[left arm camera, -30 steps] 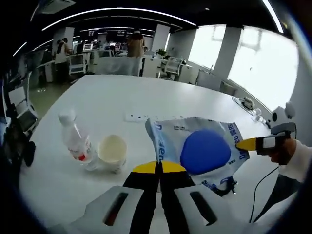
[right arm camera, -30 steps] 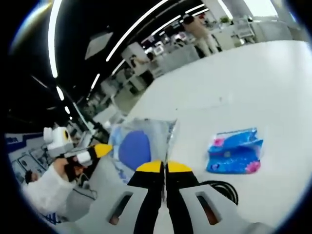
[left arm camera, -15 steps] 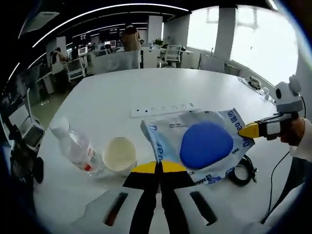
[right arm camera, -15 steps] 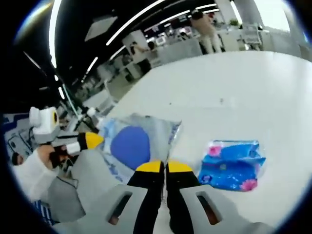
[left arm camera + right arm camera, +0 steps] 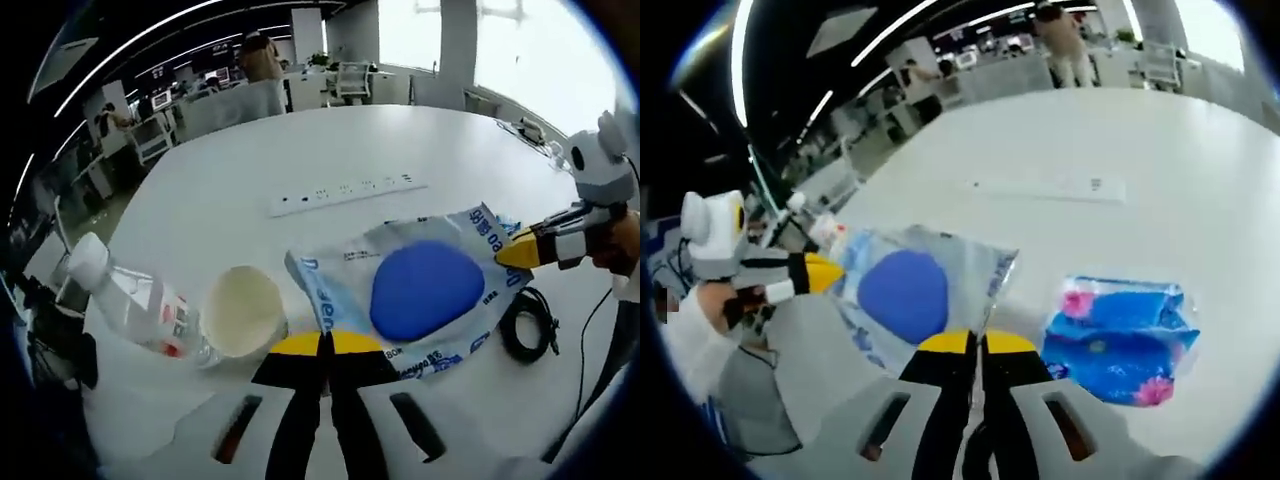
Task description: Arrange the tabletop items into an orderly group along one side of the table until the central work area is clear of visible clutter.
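Note:
A clear printed plastic bag (image 5: 420, 290) with a round blue thing inside is stretched between both grippers over the white table (image 5: 230, 170). My left gripper (image 5: 325, 343) is shut on its near edge. The right gripper (image 5: 520, 250) comes in from the right, shut on the far corner. In the right gripper view, the right gripper (image 5: 975, 343) pinches the bag (image 5: 905, 290), and the left gripper (image 5: 815, 272) holds its other side. A plastic bottle (image 5: 130, 305) and a paper cup (image 5: 243, 312) lie on their sides to the left. A blue tissue pack (image 5: 1120, 335) lies to the right.
A white power strip (image 5: 345, 190) lies across the table beyond the bag. A coiled black cable (image 5: 525, 325) sits by the bag's right end. People and desks stand far behind the table. A hand and white sleeve (image 5: 700, 330) hold the left gripper.
Both views have tipped down and closer to the table. The bag stays gripped at both ends and now sits lower, near the cup and cable. The tissue pack looms larger.

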A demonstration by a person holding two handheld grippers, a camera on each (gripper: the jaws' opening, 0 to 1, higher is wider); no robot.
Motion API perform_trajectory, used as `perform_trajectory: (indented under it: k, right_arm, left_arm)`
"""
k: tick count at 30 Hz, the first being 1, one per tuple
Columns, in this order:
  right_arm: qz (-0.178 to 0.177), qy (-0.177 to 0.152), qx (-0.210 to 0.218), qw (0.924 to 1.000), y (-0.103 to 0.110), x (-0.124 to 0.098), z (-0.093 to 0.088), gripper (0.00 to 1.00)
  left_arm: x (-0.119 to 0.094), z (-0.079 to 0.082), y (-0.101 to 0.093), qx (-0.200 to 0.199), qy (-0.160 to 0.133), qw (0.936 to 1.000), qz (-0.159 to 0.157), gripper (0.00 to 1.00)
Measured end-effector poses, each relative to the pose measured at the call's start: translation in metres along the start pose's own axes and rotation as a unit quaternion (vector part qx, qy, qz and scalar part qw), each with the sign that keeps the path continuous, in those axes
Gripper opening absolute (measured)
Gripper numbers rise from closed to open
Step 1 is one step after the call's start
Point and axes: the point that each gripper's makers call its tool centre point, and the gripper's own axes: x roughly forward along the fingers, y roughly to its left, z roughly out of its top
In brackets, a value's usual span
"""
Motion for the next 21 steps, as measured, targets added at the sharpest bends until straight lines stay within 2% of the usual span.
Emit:
perform_trajectory:
  k: [6,12,21]
  right_arm:
    - [-0.007,0.009,0.007,0.9999,-0.006,0.012,-0.004,0.01]
    - [-0.021,0.021,-0.022,0.9993,-0.008,0.024,-0.007,0.02]
    - [-0.029,0.028,-0.033,0.9986,-0.012,0.04,-0.005,0.04]
  left_arm:
    - [0.012,-0.004,0.004,-0.012,0.005,0.9999,0.007,0.0]
    - [0.022,-0.012,0.005,-0.008,0.008,0.9993,0.037,0.0]
    - [0.039,-0.018,0.018,-0.022,0.011,0.9978,0.062,0.0]
